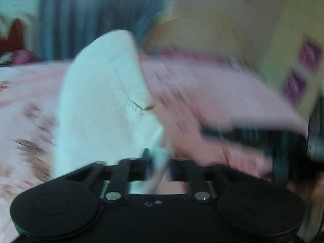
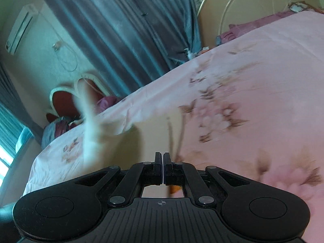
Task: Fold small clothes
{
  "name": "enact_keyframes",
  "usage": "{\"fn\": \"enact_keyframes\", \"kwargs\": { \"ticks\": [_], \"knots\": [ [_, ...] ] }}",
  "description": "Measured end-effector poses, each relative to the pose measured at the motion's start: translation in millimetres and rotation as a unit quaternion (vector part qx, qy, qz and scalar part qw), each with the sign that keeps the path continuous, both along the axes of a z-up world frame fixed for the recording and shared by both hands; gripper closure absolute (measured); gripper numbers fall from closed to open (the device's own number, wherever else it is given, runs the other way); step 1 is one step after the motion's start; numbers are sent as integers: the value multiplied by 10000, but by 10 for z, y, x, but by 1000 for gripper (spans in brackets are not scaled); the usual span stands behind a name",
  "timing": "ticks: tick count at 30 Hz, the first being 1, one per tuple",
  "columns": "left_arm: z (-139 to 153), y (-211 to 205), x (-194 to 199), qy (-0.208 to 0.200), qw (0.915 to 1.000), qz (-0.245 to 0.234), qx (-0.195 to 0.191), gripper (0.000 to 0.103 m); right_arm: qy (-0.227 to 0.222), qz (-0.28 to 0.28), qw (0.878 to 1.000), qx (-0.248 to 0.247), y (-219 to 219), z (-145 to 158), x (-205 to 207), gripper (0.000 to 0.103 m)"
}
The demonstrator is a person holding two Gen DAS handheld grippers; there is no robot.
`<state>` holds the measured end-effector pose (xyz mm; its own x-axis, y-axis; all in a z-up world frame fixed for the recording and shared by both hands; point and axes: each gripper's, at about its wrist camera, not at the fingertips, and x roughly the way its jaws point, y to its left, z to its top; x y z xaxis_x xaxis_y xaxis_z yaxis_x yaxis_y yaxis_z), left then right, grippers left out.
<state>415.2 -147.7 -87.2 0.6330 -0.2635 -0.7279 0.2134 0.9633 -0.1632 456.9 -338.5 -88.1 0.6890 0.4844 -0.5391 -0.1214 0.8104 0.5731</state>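
My left gripper (image 1: 159, 162) is shut on a small white garment (image 1: 103, 105) and holds it up above the pink flowered bed sheet (image 1: 24, 93); the cloth hangs in front of the camera. The left wrist view is blurred by motion. The right gripper shows there as a dark blurred shape (image 1: 263, 139) at the right. In the right wrist view my right gripper (image 2: 163, 158) is shut, with nothing seen between its fingers, above the sheet (image 2: 253, 93). A blurred white strip of the garment (image 2: 89, 121) hangs at the left.
Grey-blue curtains (image 2: 121, 30) hang behind the bed. A cream headboard (image 2: 253, 4) and purple pillow (image 2: 253, 25) lie at the far end. A red chair (image 2: 64, 103) with bundled things stands by the bed's left side. An air conditioner (image 2: 20, 28) is on the wall.
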Motion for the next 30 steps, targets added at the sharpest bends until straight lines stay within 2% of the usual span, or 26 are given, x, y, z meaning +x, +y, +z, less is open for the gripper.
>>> {"fn": "enact_keyframes", "kwargs": {
  "ticks": [1, 2, 4, 5, 6, 8, 10, 12, 17, 19, 21, 23, 28, 30],
  "knots": [
    [-38, -77, -13, 162, 9997, 21, 158, 47, 1, -64, 10000, -8, -56, 3, -8, 39],
    [-6, -65, -83, 45, 9999, 42, 85, 45, -167, -89, 9998, 32, -110, 23, -36, 24],
    [100, 103, -180, -203, 9996, 60, -192, 47, -210, 113, 9997, 113, -142, 59, -40, 28],
    [139, 225, -179, -280, 9991, 238, -195, 50, -178, 257, 9993, 192, -123, 53, -14, 41],
    [162, 364, -160, -364, 9982, 437, -187, 56, -123, 434, 9986, 267, -69, 41, 21, 47],
    [158, 701, -53, -492, 9946, 899, -142, 59, -63, 678, 9972, 296, 75, 9, 80, 59],
    [107, 975, 68, -442, 9914, 1227, -84, 64, -17, 799, 9964, 288, 208, -42, 96, 59],
    [26, 1173, 217, -342, 9907, 1316, -61, 65, 66, 860, 9962, 146, 372, -96, 162, 59],
    [-184, 1329, 506, -78, 9933, 1137, -187, 65, 293, 789, 9965, 22, 536, -229, 358, 59],
    [-268, 1352, 546, 25, 9941, 1064, -188, 70, 422, 832, 9956, 62, 564, -288, 414, 59],
    [-370, 1367, 586, 240, 9948, 972, -169, 71, 560, 854, 9948, -25, 587, -328, 435, 59],
    [-444, 1380, 622, 364, 9952, 897, -141, 70, 777, 976, 9921, 123, 575, -394, 447, 59],
    [-464, 1429, 627, 320, 9967, 724, -197, 70, 829, 874, 9923, 285, 567, -410, 428, 59],
    [-454, 1428, 630, 250, 9976, 627, -152, 71, 816, 890, 9926, 140, 642, -421, 453, 59]
  ]
}}
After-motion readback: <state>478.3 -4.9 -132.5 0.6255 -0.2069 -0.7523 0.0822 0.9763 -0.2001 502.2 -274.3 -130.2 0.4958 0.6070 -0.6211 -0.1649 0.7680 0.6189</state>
